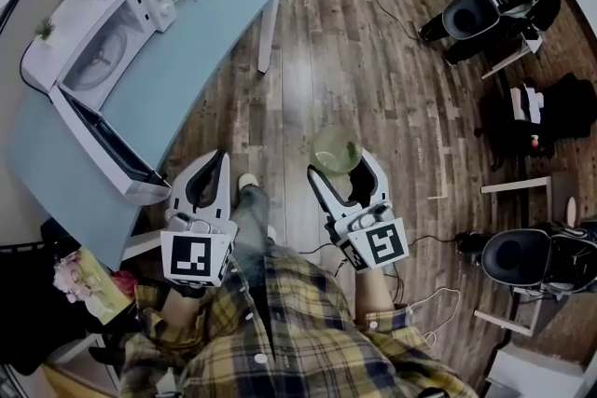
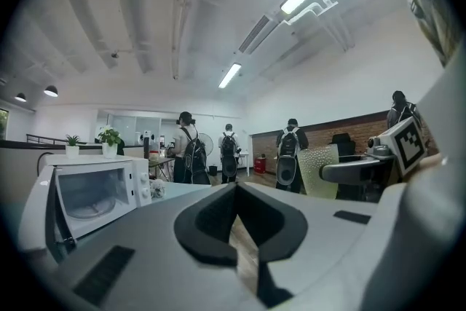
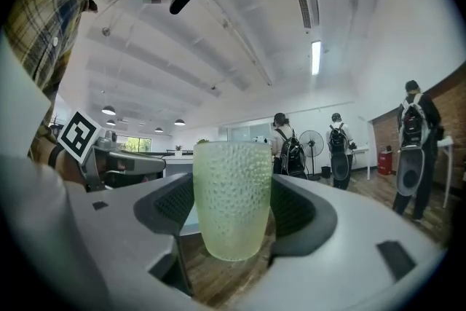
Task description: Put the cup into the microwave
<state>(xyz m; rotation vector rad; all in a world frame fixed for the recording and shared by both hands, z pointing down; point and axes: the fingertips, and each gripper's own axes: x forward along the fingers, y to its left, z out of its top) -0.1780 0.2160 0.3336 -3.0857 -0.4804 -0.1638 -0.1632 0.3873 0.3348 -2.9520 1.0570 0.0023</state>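
The right hand-held gripper (image 3: 233, 222) is closed on the cup (image 3: 231, 193). The cup is pale green, dimpled and translucent, and it is held upright with a dark pad pressed against each side of its lower half. In the head view the same hand-held gripper (image 1: 343, 167) is seen low and right of centre, with the cup (image 1: 336, 148) at its tip above the wooden floor (image 1: 373, 61) and well apart from the tabletop (image 1: 210, 19).

The left hand-held gripper (image 2: 234, 188) is seen with its jaws brought together at the tips, and nothing is held between them. Only a strip of floor shows through the hollow between the pads. In the head view it (image 1: 218, 157) is held just beside the near edge of the tabletop.

The microwave (image 1: 98, 47) is set on the light blue tabletop at the far left. Its door (image 1: 103, 144) is swung fully open toward the tabletop's near edge. Through the left gripper view the white microwave (image 2: 95, 189) is seen with its cavity exposed and a small potted plant (image 2: 109, 138) on top.

Several people (image 2: 193, 156) with backpacks are seen standing in the background.
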